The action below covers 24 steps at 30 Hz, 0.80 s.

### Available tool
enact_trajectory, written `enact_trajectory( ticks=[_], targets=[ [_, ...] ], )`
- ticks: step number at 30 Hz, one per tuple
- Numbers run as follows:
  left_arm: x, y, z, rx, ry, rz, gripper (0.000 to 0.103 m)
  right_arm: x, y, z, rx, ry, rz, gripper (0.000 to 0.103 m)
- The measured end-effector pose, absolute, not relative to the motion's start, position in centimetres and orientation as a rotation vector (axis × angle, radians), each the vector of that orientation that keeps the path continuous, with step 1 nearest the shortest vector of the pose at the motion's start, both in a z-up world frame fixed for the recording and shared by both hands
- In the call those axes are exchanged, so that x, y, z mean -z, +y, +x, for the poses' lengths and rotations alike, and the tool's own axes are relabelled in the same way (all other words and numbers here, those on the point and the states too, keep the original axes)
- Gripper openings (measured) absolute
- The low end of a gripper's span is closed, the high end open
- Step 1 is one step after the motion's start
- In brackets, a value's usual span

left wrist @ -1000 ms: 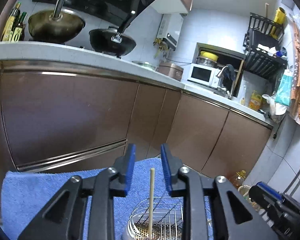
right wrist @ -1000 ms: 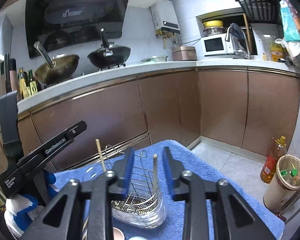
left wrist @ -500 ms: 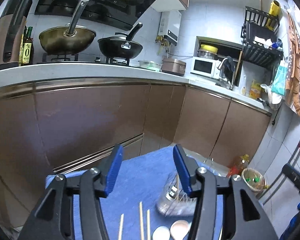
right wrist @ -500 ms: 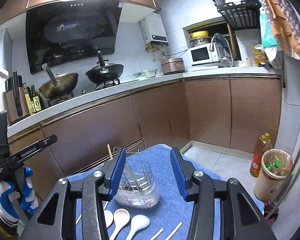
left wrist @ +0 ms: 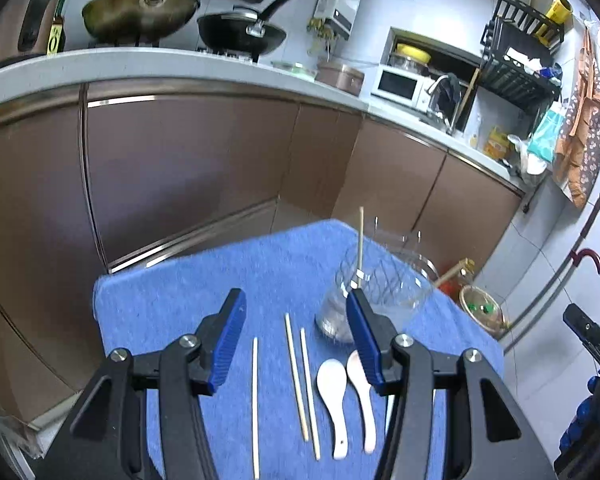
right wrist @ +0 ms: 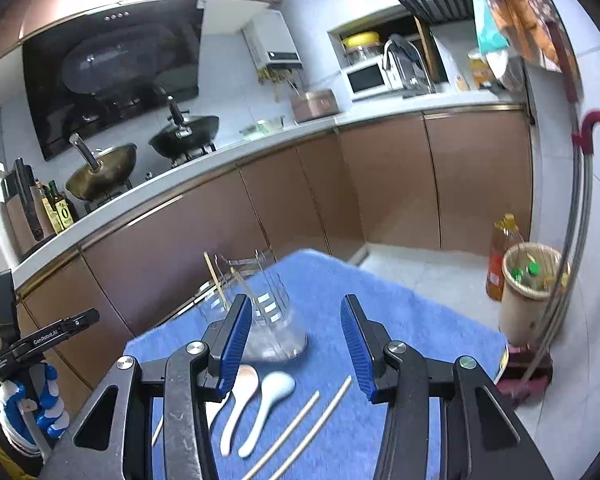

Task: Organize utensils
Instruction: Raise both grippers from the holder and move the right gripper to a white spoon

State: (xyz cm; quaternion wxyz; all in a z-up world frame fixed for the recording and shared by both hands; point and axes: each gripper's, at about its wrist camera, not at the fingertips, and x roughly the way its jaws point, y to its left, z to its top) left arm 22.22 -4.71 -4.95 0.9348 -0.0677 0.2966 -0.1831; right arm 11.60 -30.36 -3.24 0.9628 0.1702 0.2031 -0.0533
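The surface (left wrist: 172,304), under its blue towel, now fills much more of both views than a second ago: you have pulled both tongs back and up from the wire utensil holder (left wrist: 374,292). A second ago each pair stood narrow around an upright chopstick over the basket; now your left tongs (left wrist: 296,344) and right tongs (right wrist: 296,344) are spread wide and carry nothing. That reads as two chopsticks delivered, and they stand in the holder (right wrist: 260,312), leaning on its wires. Still lying flat on the towel near you are the two spoons (left wrist: 350,380), side by side, and beside them three loose chopsticks (left wrist: 300,376), two close together and one apart. Judging by this, the task is partly done; the loose chopsticks are your likely next pick
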Motion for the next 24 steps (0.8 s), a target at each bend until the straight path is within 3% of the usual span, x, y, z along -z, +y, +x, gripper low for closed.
enact_trajectory(
  ticks=[24],
  targets=[
    [14.8, -4.9, 20.9, 0.408, 0.857, -0.15, 0.05, 12.1, -31.9, 12.6, 0.126, 0.651, 0.468, 0.044]
  ],
)
